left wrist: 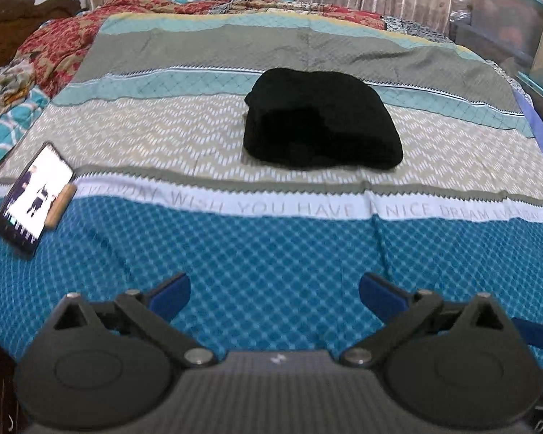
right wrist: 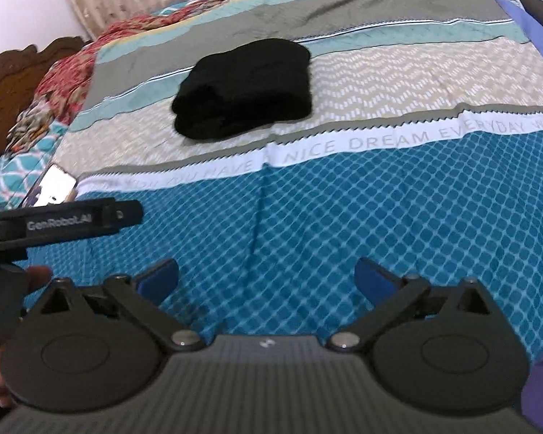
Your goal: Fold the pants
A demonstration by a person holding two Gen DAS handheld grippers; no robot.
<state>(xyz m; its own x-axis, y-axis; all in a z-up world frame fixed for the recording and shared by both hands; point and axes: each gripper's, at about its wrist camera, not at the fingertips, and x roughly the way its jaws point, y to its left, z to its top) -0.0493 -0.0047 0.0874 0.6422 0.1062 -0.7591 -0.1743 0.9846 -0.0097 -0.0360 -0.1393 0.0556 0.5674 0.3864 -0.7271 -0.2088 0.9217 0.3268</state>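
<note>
2 tools hang over the bed [left wrist: 271,246], and both are wide apart with nothing in them. The left tool [left wrist: 274,291] and the right tool [right wrist: 266,276] each show blue pads [left wrist: 170,294] on black arms. The pants [left wrist: 320,121] lie well ahead of them, in the middle of the bed, touching neither tool. They are black and already make a small, thick, rounded bundle with layers stacked on top of each other. The fold looks done or close to it.

The cloth looks soft and light. It would bend and sag if lifted, so it is best held at an edge of the bundle, with 1 tool at each side.

The bed sheet is smooth, with blue diamonds, zigzag stripes and a white band of words. A phone [left wrist: 32,199] leans at the left edge.
</note>
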